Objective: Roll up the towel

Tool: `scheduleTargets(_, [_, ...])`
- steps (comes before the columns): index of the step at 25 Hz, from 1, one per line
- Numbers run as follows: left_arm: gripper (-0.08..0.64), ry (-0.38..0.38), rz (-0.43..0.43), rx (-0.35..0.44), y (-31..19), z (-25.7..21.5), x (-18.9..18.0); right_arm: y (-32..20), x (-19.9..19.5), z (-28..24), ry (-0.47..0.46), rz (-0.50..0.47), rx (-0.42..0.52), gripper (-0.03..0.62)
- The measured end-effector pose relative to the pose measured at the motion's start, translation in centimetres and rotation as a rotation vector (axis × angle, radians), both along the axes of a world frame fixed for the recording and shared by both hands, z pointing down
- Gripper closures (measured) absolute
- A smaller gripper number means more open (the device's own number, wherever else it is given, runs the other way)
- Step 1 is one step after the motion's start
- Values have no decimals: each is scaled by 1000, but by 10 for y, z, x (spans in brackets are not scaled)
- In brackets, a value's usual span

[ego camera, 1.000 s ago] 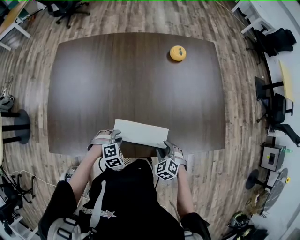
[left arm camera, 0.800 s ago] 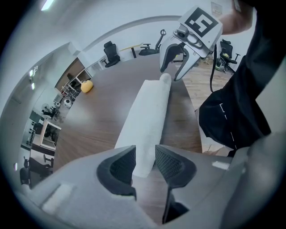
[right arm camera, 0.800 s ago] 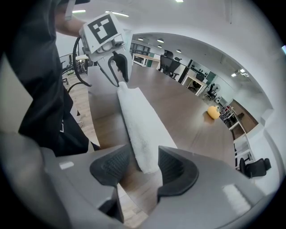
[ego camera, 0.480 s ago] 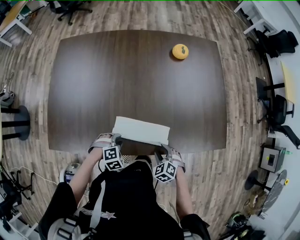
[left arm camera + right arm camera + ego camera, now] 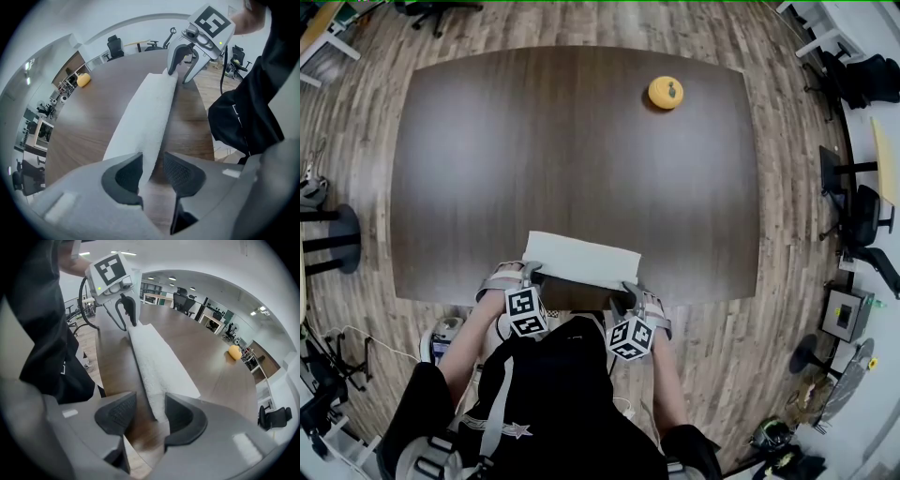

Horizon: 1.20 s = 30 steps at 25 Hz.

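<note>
In the head view, a dark brown table point(image 5: 572, 159) with a smooth wood-grain top and rounded corners is seen on a pale plank floor point(image 5: 356, 281). At the lower centre of the frame, just inside the table's near edge, the towel point(image 5: 581, 260) is laid: white, nubbly terry, folded into a long, narrow strip.

At the strip's left end the left gripper point(image 5: 531, 274) is placed. In the left gripper view its grey jaws, with dark ribbed pads, are held apart; the towel's corner is taken in between them, close against one pad, and a clear gap is left to the other. At the right end the right gripper point(image 5: 628, 292) is set likewise: jaws parted, the towel's edge between them, nothing clamped.

Toward the upper right of the table a small round yellow object point(image 5: 666, 92) is seen, too small to be identified.

In the head view both grippers' bodies are largely covered by their marker cubes, and the bottom of the frame is filled by the person's dark clothing point(image 5: 553, 403). In each gripper view the towel's nearest tip is hidden behind a jaw.
</note>
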<state>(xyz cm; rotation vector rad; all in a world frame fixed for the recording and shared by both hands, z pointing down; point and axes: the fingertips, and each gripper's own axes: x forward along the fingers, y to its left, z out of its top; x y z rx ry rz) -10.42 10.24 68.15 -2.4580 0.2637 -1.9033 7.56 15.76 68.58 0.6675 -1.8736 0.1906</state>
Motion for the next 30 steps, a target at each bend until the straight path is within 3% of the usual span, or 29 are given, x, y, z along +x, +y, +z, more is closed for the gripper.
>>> scheduleTargets(10, [428, -23, 11, 3, -11, 6, 3, -14, 5, 4, 1, -8, 7, 419])
scheduleTargets(17, [477, -27, 5, 24, -11, 4, 3, -21, 9, 1, 37, -15, 57, 486])
scheduleTargets(30, [502, -41, 27, 66, 18, -10, -3, 11, 5, -11, 52, -14, 75, 526])
